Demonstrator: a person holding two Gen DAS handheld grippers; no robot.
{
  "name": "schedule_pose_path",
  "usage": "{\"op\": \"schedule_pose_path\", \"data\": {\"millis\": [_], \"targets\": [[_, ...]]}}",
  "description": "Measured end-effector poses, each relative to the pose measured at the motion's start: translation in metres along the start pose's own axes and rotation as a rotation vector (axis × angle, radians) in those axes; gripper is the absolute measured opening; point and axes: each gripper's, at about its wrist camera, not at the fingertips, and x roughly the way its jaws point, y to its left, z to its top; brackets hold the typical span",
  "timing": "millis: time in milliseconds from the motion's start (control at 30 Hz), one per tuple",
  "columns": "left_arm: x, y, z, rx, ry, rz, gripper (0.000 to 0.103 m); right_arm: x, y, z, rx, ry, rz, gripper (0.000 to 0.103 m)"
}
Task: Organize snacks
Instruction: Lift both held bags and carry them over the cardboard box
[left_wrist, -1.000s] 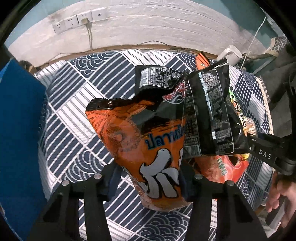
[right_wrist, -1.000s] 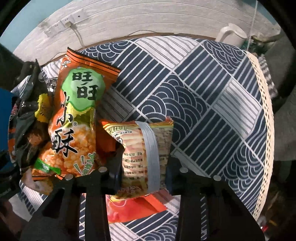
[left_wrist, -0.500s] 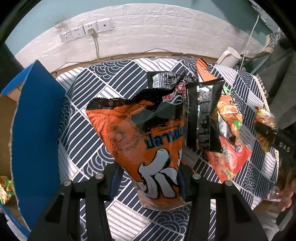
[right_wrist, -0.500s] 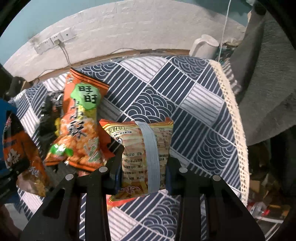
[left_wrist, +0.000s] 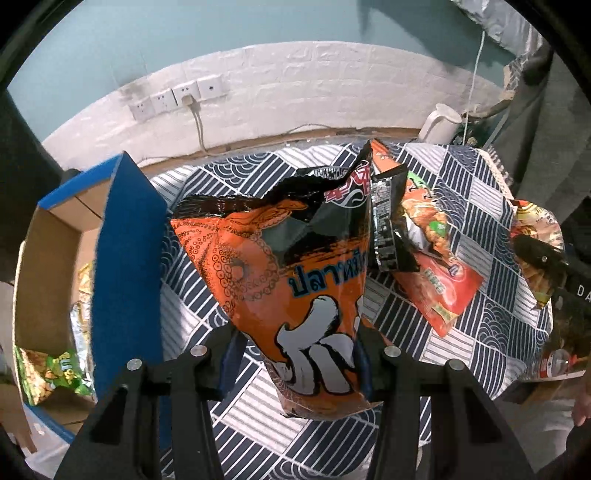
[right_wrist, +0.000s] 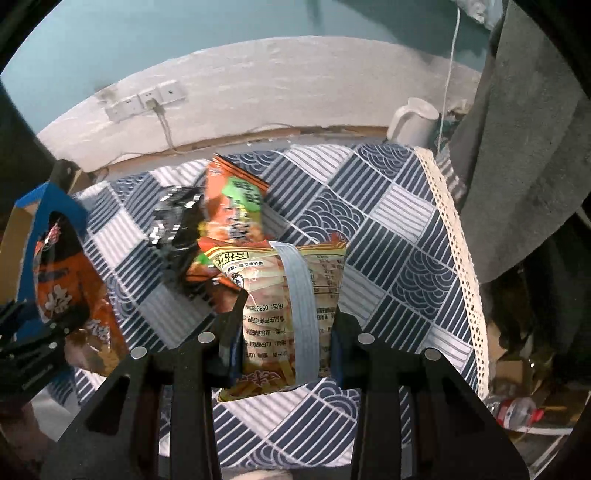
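L gripper (left_wrist: 295, 354) clamped on orange squid bag (left_wrist: 288, 280), bag sticks up btwn jaws, clear of table (left_wrist: 207, 325). R gripper (right_wrist: 284, 347) clamped on yellow snack pack (right_wrist: 284, 302), likewise off table. Blue box (left_wrist: 125, 258) at table's left edge.

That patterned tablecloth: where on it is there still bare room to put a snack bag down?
The tablecloth lies bare on its right side, between the orange-and-green bag and the lace edge, back to the white kettle. Another bare stretch runs beside the blue box. The middle is crowded: the black bag and the orange-and-green one overlap there.
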Motion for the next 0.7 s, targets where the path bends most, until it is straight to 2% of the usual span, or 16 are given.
{"op": "schedule_pose_path", "data": {"millis": [267, 700], "targets": [[-0.027, 0.009, -0.011, -0.005, -0.035, -0.028, 0.051, -0.033, 0.019, -0.008, -0.006, -0.057, 0.062, 0.035], [-0.065, 0.046, -0.010, -0.001, -0.122, 0.010, 0.051, -0.062, 0.078, -0.001, -0.109, -0.127, 0.127, 0.035]]}}
